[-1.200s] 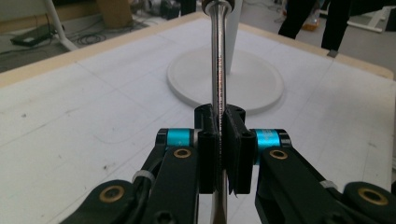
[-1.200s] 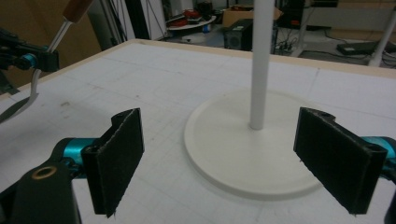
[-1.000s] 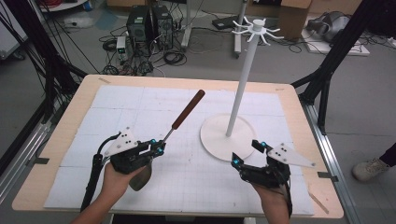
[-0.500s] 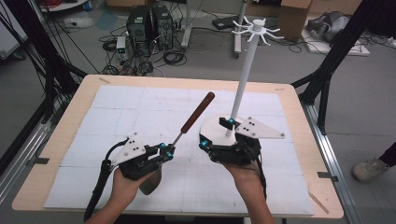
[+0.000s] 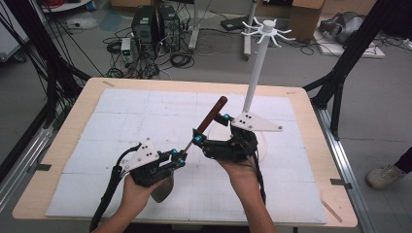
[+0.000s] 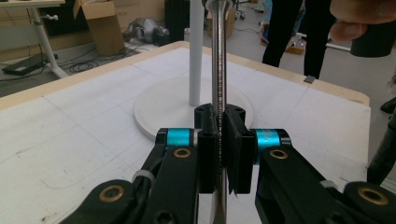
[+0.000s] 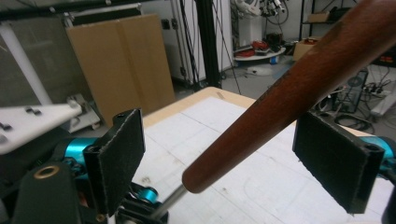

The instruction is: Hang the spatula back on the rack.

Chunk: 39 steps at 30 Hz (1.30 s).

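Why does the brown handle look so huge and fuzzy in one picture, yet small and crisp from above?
In the right gripper view the wooden handle sits close to the lens, so it looms large and soft-edged; the high view shows it small and sharper; in the left gripper view glare streaks along the metal shaft.

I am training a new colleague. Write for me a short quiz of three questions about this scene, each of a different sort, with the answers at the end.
1. True or false: the left gripper is shut on the metal shaft of the utensil.
2. Multiple choice: the jaws of the right gripper stand A) shut on the wooden handle; B) open on either side of that handle; C) shut on the white stand.
3. Fill in: the white stand's round base rests on the ______ that covers the table.

Key: 1 true; 2 B; 3 white mat.
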### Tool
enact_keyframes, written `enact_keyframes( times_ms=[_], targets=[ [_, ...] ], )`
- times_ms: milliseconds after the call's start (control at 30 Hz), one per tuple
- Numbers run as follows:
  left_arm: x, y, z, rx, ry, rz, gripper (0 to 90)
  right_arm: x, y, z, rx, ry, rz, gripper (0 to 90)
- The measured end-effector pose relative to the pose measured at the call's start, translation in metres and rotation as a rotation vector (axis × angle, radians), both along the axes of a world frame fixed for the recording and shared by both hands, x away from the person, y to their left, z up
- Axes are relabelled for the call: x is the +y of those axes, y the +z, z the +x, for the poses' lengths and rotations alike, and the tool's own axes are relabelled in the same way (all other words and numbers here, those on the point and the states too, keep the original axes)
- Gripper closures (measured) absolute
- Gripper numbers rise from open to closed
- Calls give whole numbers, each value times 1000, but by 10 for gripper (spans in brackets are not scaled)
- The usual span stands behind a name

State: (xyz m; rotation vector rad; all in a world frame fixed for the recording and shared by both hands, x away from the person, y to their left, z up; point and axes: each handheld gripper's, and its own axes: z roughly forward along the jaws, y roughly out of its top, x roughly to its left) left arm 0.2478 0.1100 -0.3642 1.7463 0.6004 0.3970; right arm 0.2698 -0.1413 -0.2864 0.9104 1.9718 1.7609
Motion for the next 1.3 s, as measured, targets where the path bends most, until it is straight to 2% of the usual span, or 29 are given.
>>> enact_keyframes(
  times_ms=[133, 167, 200, 233, 500, 733, 867, 967, 1200, 1300],
  targets=[
    [-2, 0, 0, 2, 6, 12, 840, 0, 1, 1, 10, -11, 19, 221],
    [-3, 0, 0, 1, 11, 12, 840, -1, 2, 1, 10, -16, 27, 273],
    [-3, 0, 0, 1, 13, 14, 840, -1, 2, 1, 10, -16, 27, 273],
    [-3, 0, 0, 1, 12, 19, 840, -2, 2, 1, 14, -20, 33, 318],
    [-7, -1, -3, -1, 21, 28, 840, -1, 3, 3, 34, -41, 51, 400],
    [-7, -1, -4, -2, 27, 28, 840, 2, 4, 7, 55, -39, 72, 536],
    [-7, 0, -6, -7, 26, 23, 840, 0, 5, 8, 64, -24, 111, 648],
    [-7, 1, -7, -13, 29, 18, 839, 0, 6, 8, 79, 1, 150, 673],
    [-7, 3, -9, -26, 29, 0, 839, 4, 12, 5, 78, 40, 175, 706],
    [-6, 5, -10, -36, 26, -7, 839, 7, 17, 3, 62, 75, 184, 720]
  ],
)
